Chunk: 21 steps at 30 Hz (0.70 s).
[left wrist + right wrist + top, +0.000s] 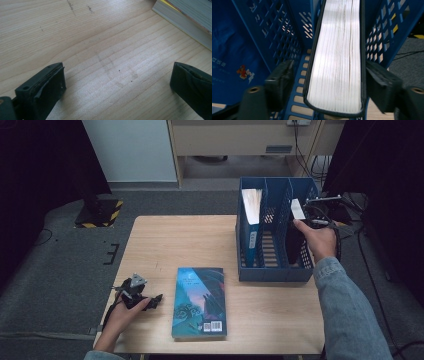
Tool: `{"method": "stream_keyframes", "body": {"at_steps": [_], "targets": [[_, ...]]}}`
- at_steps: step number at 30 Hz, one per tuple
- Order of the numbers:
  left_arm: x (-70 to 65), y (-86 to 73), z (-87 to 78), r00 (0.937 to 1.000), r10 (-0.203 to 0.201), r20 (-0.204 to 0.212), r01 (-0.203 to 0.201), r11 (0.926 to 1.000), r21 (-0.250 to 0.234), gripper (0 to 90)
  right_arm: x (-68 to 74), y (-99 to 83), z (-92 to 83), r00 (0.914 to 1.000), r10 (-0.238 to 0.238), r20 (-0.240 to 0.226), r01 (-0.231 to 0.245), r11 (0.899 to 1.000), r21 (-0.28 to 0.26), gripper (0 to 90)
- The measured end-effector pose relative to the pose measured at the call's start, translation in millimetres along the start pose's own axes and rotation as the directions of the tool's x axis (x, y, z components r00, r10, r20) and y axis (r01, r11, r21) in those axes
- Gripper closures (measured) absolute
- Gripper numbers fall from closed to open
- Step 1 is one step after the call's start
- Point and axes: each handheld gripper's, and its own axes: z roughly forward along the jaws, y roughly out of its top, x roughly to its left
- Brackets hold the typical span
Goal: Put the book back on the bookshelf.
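A black-covered book [294, 242] stands upright in the right compartment of the blue file rack [272, 270]. In the right gripper view its white page edge [337, 62] faces me. My right gripper [303, 221] [329, 68] straddles it: the left jaw stands clear of the cover, the right jaw lies close beside it, so the gripper is open. A second book [200, 300] with a dark blue cover lies flat on the wooden table [165, 240]. Left of that book, my left gripper [152, 301] [118, 72] rests open on the table with nothing between its jaws.
A blue-covered book [251, 220] [227, 62] stands in the rack's left compartment, and the middle slot holds nothing. The corner of the flat book [185, 15] shows at the upper right of the left gripper view. Cables hang to the right of the rack.
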Motion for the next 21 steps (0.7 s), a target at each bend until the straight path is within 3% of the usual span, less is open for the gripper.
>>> {"method": "stream_keyframes", "body": {"at_steps": [9,19,21], "targets": [[0.1,0.2,0.1,1.0000,0.002,0.000,-0.002,1.0000,0.001,0.0,1.3,-6.7,-13.3,0.9981,-0.051,0.035,0.052,0.998,-0.023,12.8],[1.5,0.2,-0.1,1.0000,0.004,0.008,-0.004,1.0000,0.003,0.0,5.2,-30.6,-38.2,0.9942,-0.107,-0.011,0.107,0.993,-0.047,7.9],[1.4,0.2,-0.1,1.0000,0.003,0.007,-0.003,1.0000,0.003,0.0,4.7,-39.3,-39.5,0.9931,-0.116,-0.013,0.116,0.993,-0.028,8.1]]}}
